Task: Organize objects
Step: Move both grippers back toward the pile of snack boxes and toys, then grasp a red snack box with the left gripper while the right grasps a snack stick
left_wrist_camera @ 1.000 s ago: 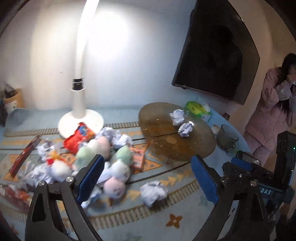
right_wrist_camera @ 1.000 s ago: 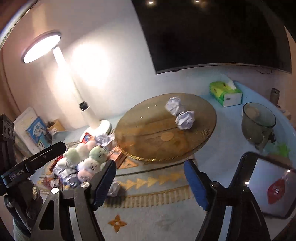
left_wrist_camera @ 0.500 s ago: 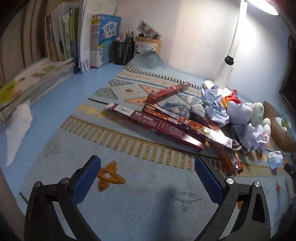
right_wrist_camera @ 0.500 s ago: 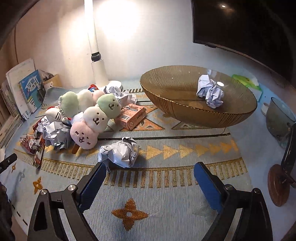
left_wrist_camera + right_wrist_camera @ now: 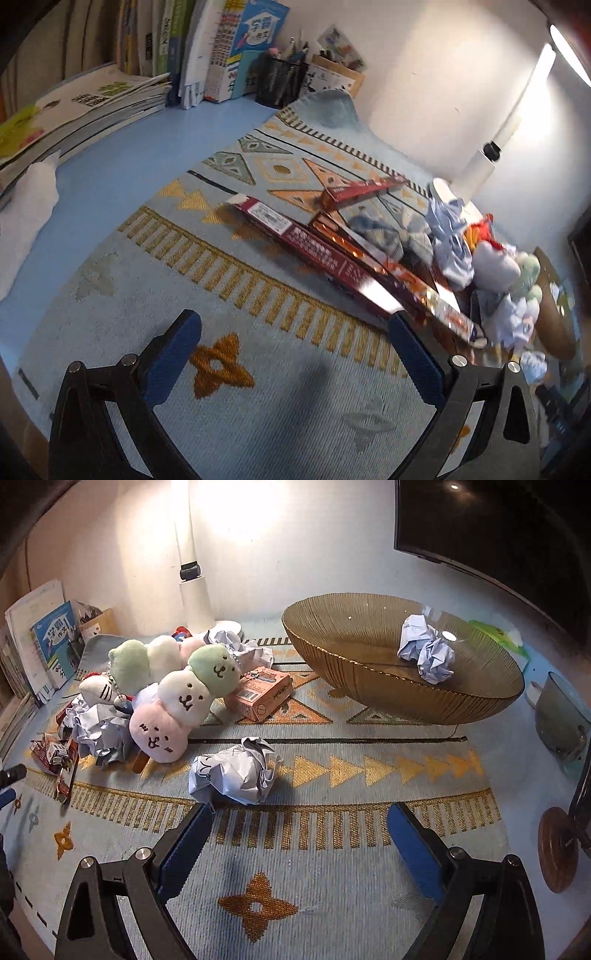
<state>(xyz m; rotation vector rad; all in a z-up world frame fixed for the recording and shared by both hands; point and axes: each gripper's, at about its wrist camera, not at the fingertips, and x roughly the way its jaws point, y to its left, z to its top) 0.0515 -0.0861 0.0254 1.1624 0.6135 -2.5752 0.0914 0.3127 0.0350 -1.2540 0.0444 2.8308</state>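
Observation:
My right gripper (image 5: 299, 812) is open and empty, low over the patterned mat (image 5: 332, 849). A crumpled paper ball (image 5: 234, 771) lies just beyond its left finger. Behind it lie a dango plush (image 5: 184, 705), more crumpled paper (image 5: 96, 731) and a pink box (image 5: 264, 692). An amber bowl (image 5: 369, 686) at the right holds two paper balls (image 5: 426, 651). My left gripper (image 5: 295, 328) is open and empty over the mat (image 5: 258, 424), short of several long red boxes (image 5: 317, 254). Plush toys (image 5: 509, 266) and crumpled paper (image 5: 450, 236) lie past them.
A white lamp (image 5: 194, 587) stands at the wall. Books (image 5: 207, 55) and a pen holder (image 5: 280, 83) line the far left. A folded white cloth (image 5: 26, 218) lies at the left edge. A glass mug (image 5: 561, 720), a green tissue pack (image 5: 498, 635) and a phone stand (image 5: 561, 845) are on the right.
My right gripper has moved closer to the lone paper ball, which now sits just past its left finger. My left gripper has edged nearer the red boxes.

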